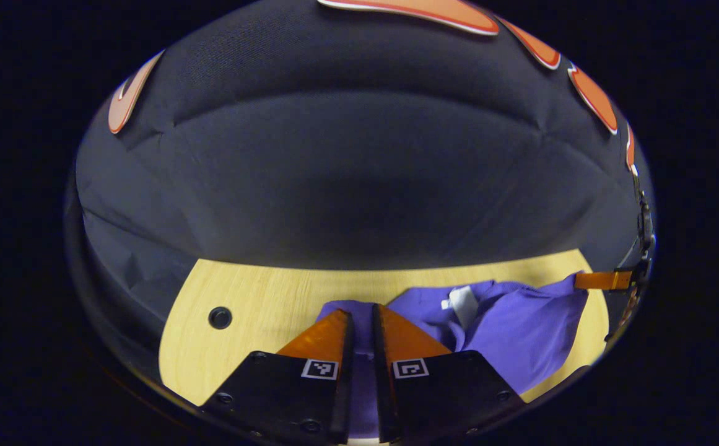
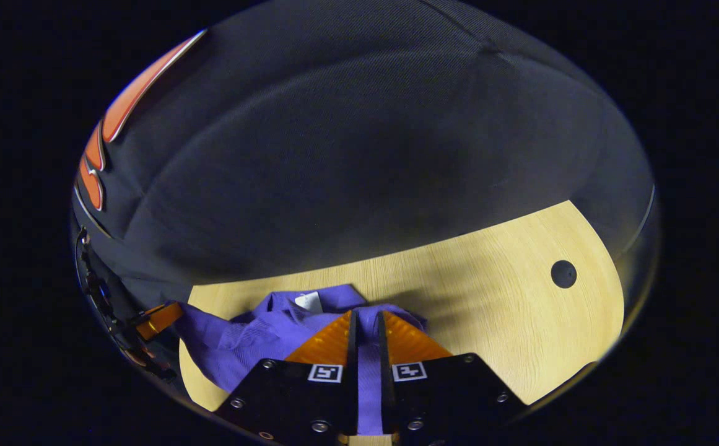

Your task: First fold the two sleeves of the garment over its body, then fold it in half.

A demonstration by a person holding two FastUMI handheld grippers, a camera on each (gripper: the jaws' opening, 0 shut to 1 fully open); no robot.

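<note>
Stretching between the two grippers, the purple garment (image 1: 508,328) is held off the wooden worktop (image 1: 260,303) along one edge, and that span is what the coming move depends on. In the left gripper view the left gripper (image 1: 362,313) is seen clenched on a fold of the cloth, purple fabric showing in the narrow gap between its fingers, and the rest of the garment runs away to its right, where the right gripper (image 1: 607,280) is seen pinching the far corner. In the right gripper view the right gripper (image 2: 366,319) is likewise closed on purple cloth, and the garment (image 2: 254,341) trails off to its left toward the left gripper (image 2: 158,319) at the far end. The garment's long axis is thus laid from one gripper to the other, roughly parallel to the worktop's rear edge, with a white tag (image 2: 308,301) near the bunched middle. Neither gripper is judged nearer; both are already engaged. Whether the sleeves are folded cannot be told from the crumpled cloth.
</note>
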